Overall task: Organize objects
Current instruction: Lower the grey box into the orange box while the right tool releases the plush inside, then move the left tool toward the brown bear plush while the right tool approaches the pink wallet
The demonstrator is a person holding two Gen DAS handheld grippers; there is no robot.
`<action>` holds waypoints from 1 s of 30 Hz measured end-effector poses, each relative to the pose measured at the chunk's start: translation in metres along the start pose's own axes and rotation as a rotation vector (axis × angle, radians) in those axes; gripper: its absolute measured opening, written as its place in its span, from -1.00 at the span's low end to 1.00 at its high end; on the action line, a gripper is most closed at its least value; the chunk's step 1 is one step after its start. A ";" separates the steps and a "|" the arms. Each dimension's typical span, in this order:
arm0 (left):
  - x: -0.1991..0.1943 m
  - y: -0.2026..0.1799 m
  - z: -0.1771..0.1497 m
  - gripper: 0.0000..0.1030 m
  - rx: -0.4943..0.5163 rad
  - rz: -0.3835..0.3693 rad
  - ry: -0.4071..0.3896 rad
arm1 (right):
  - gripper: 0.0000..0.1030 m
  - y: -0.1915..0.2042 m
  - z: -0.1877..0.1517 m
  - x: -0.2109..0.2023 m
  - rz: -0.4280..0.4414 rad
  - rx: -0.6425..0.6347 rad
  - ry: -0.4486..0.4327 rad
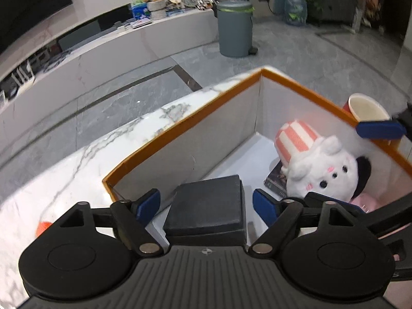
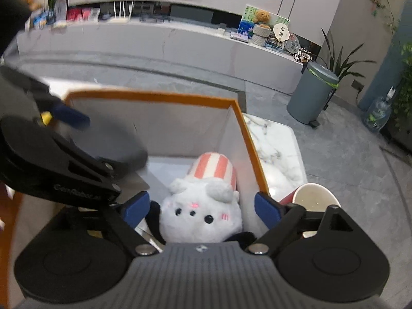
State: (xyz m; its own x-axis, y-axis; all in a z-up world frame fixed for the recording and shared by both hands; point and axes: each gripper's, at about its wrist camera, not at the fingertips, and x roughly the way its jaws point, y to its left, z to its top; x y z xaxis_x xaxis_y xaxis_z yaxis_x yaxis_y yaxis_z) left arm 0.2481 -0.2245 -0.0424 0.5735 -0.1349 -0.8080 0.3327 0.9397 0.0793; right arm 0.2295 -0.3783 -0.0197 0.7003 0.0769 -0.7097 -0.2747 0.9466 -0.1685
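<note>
Black claws (image 1: 206, 206) agape over box (image 1: 180, 125)

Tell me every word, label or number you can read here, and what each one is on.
"GenRobot.AI", blurred, reading uncertain: embossed on the left claw's black arm.
Dark booklet beside the plush toy: print too small to read.
Round fan on the far counter: marks too small to read.

left gripper (image 1: 207, 206) and right gripper (image 2: 202, 209): black linkages, blue pads, silver pivot screws, ribbed grey housings, round black discs.
</note>
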 end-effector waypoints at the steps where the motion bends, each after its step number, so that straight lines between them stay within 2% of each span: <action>1: -0.001 0.003 0.000 0.90 -0.017 -0.018 -0.003 | 0.78 -0.001 0.001 -0.003 0.000 0.005 -0.008; 9: -0.014 0.015 0.005 0.93 -0.063 -0.041 -0.037 | 0.82 -0.004 0.004 -0.019 0.018 0.046 -0.057; 14: -0.032 0.025 0.000 0.91 -0.080 -0.041 -0.097 | 0.85 -0.001 0.008 -0.030 0.047 0.070 -0.095; 17: -0.039 0.039 -0.004 0.92 -0.134 -0.050 -0.101 | 0.87 0.004 0.012 -0.037 0.069 0.089 -0.127; 21: -0.049 0.056 -0.011 0.92 -0.185 -0.044 -0.109 | 0.87 0.019 0.016 -0.046 0.086 0.098 -0.176; 30: -0.079 0.086 -0.037 0.92 -0.195 -0.021 -0.129 | 0.87 0.061 0.019 -0.065 0.142 0.067 -0.247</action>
State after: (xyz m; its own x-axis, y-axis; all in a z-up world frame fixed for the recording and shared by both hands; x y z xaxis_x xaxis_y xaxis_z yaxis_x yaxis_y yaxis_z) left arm 0.2040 -0.1210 0.0065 0.6633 -0.1828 -0.7257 0.2019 0.9775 -0.0617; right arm 0.1796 -0.3197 0.0294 0.7994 0.2765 -0.5334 -0.3431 0.9389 -0.0275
